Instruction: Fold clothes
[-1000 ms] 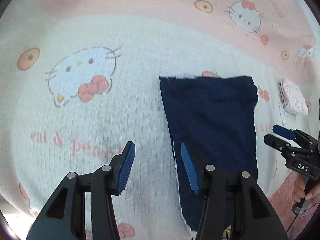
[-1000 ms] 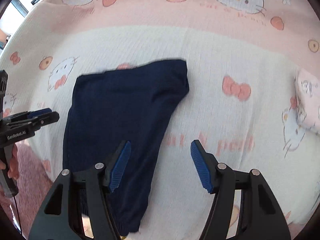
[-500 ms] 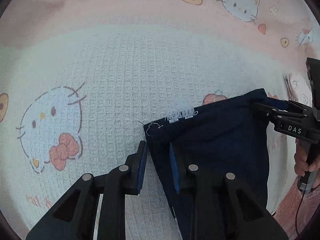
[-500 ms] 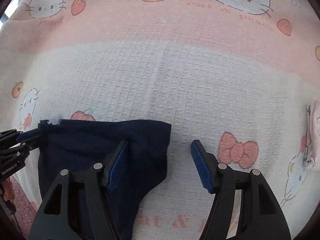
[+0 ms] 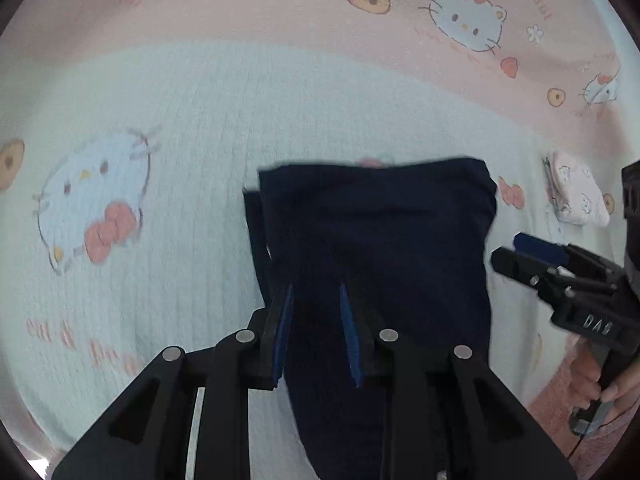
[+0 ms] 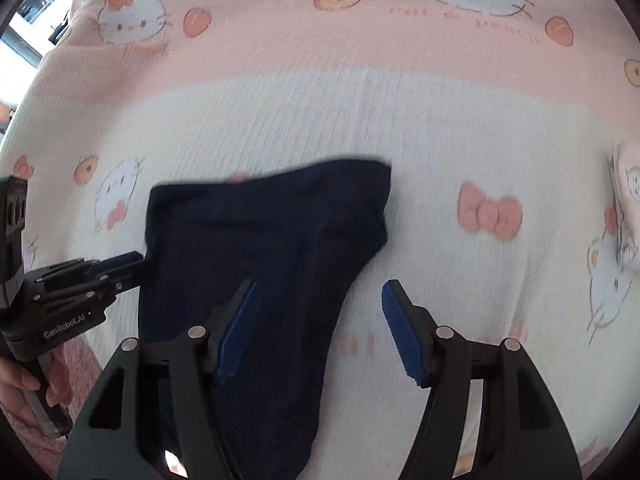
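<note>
Navy garment (image 5: 376,240) lay flat on the cartoon-cat bedspread (image 5: 200,120), a folded dark slab with its long axis running from the person's side away toward the pink band, its far edge square and its near end trailing off the bed's edge below both tools. Left of the garment there was only bare white weave. The left gripper (image 5: 316,332) hung steeply over the garment's left margin; its jaws had just been opening, and they stood parted with cloth showing between the blue pads (image 5: 283,328) but nothing clamped. Over the garment's right half, the right gripper (image 6: 320,328) was released too, jaws wide, one pad above the navy cloth and the other above the bedspread. I judged the left one nearer the next fold. Well right of the garment sat a small folded pale piece (image 5: 576,196).
</note>
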Demonstrator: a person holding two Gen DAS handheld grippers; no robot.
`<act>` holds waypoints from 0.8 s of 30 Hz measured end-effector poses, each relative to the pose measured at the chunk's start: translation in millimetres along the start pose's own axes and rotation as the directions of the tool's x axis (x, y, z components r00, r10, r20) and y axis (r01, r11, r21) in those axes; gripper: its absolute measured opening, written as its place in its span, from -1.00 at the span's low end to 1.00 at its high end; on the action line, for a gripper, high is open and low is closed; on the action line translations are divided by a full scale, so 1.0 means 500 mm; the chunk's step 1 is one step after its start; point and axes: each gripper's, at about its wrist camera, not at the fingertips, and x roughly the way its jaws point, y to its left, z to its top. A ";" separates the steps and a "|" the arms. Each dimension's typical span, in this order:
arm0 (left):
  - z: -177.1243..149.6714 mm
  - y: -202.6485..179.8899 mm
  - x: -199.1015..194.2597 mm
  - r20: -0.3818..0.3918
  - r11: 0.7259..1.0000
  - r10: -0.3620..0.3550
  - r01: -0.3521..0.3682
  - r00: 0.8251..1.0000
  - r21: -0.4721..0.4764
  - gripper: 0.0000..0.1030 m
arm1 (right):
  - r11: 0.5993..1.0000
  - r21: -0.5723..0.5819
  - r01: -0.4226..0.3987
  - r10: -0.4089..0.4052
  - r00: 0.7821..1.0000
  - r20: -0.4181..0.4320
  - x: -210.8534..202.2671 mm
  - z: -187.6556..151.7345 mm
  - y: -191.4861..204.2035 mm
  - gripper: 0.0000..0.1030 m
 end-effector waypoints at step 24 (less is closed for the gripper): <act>-0.231 -0.025 -0.004 -0.119 0.958 0.211 -0.181 0.970 0.224 -0.08 | 0.997 -0.042 0.059 -0.062 0.994 -0.086 0.013 -0.188 0.015 0.27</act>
